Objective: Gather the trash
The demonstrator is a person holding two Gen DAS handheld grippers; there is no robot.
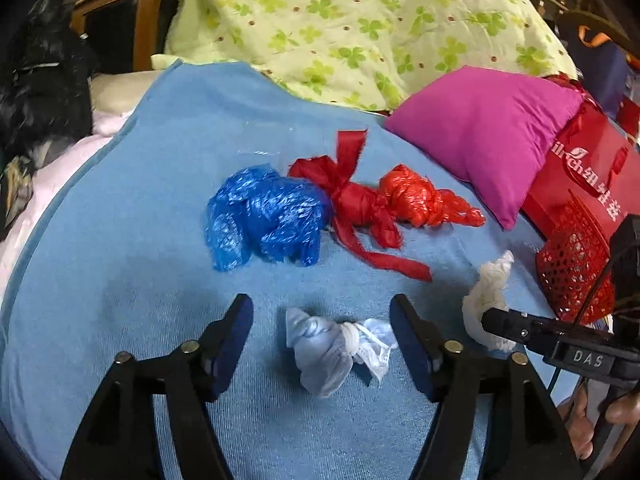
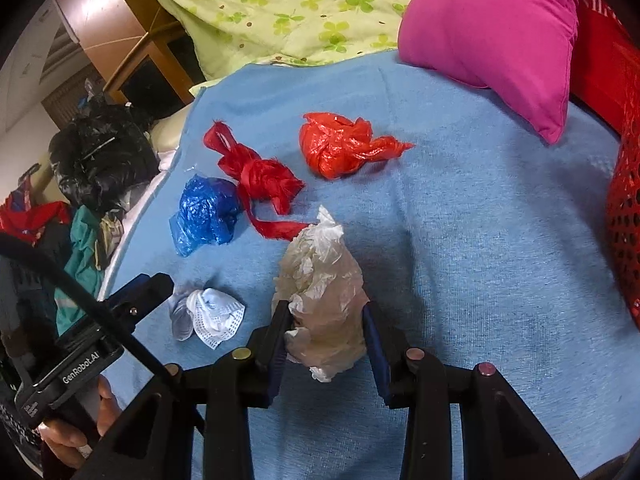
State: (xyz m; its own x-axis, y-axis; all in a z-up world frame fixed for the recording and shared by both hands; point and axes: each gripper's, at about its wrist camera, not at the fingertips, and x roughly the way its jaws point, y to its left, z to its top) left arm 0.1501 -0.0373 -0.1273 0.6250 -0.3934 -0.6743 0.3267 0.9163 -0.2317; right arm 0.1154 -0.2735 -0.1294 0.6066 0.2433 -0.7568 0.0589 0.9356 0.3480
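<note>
Right claw [image 2: 326, 334] grips the clear bag [image 2: 320, 292]; left claw [image 1: 322, 330] (spread wide) straddles the white wad [image 1: 336, 350].

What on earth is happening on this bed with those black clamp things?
A person holds a two-finger gripper in each hand and is picking up trash from the blue blanket. The right gripper is closed on a crumpled whitish plastic bag. The left gripper is open, its fingers either side of a knotted pale blue wad. A blue bag, a red ribbon bundle and an orange-red bag lie further out. A red mesh basket sits at the right.
</note>
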